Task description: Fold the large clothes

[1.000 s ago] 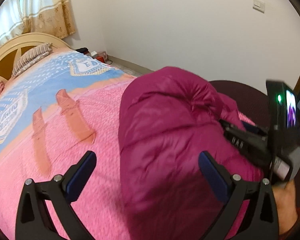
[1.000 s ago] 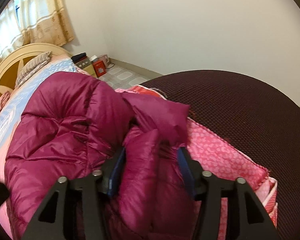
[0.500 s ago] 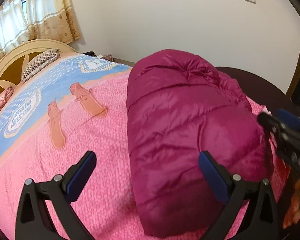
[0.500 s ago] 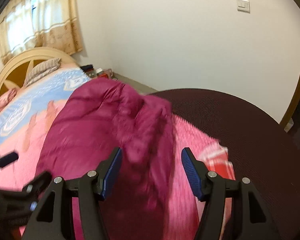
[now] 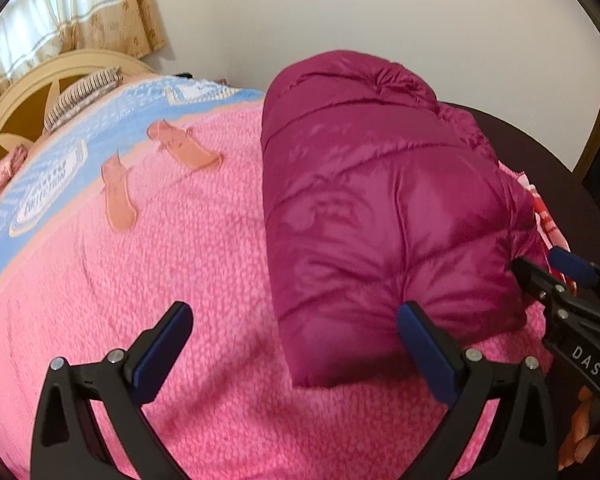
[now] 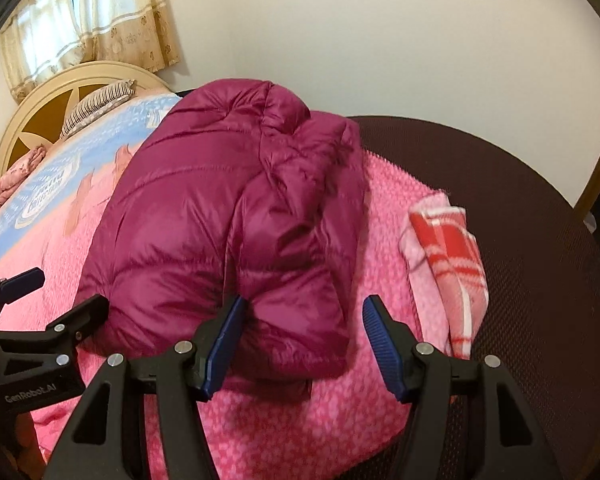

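Both grippers are hanging just above the near edge of the bed, tilting downward toward it. The left gripper (image 5: 296,352) is standing with its jaws spread wide, nothing between the blue pads (image 5: 162,350). The right gripper (image 6: 304,346) is sitting to its right, jaws parted, gripping nothing. Fingers of a hand (image 5: 580,436) are showing beneath it.

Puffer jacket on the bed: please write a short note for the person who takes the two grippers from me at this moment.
Left gripper: open, holds nothing, at the jacket's near edge.
Right gripper: open; the jacket's near corner lies between its jaws, not pinched.
Magenta puffer jacket: a folded bundle on the pink blanket. A red checked cloth lies folded to its right.
Done: the jacket looks folded and released.
Left: probably only check or tidy the bundle; no other unfolded garment is in view.
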{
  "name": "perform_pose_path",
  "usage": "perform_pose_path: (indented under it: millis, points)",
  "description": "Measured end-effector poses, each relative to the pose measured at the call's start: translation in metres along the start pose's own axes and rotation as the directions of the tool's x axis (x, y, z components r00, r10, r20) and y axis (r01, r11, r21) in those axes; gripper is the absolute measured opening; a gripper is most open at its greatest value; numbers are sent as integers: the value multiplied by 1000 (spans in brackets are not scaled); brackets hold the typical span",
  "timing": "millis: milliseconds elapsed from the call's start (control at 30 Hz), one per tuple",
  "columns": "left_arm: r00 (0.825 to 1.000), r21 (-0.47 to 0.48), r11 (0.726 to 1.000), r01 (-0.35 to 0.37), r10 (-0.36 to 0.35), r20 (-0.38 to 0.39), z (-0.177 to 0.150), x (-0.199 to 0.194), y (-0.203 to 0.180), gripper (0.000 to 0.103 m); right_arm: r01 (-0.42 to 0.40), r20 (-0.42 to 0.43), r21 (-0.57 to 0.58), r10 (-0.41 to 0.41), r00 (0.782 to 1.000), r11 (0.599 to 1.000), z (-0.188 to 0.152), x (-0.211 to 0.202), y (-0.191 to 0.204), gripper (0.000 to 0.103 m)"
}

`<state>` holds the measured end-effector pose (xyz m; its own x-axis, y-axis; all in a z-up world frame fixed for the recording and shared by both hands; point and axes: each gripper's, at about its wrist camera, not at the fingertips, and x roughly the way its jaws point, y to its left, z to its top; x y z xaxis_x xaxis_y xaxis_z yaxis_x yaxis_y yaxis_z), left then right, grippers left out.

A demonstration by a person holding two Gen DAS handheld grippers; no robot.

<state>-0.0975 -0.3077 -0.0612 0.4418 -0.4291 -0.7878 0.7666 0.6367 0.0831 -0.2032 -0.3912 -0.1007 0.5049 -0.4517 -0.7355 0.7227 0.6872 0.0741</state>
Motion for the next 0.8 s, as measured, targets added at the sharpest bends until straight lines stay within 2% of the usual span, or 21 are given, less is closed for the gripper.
perform_pose_path:
  millis: [167, 300, 467, 567, 733, 800]
  points:
    - [1000, 5, 1000, 19, -19, -16, -19, -6, -1, 103, -18, -22, -3, 18, 1000, 1000, -17, -17, 0, 62]
    - [1000, 48, 999, 9, -7, -25, -31, -14, -7, 103, -46, -29, -12, 46, 999, 999, -27, -35, 2, 62]
    - [996, 55, 998, 14, -9, -89, -41, -20, -10, 103, -53, -22, 11, 54, 998, 999, -26, -59, 2, 62]
    - [993, 48, 999, -9, 14, -118, -46, -27, -7, 103, -61, -67, 20, 63, 996, 998, -30, -62, 3, 63]
    - [998, 40, 998, -50, 52, -44, -47, -62, 2, 103, -90, -67, 61, 94, 993, 994, -29, -77, 1, 63]
    - [999, 34, 999, -36, 37, -30, -47, -75, 4, 103, -113, -56, 62, 117, 992, 992, -25, -89, 4, 64]
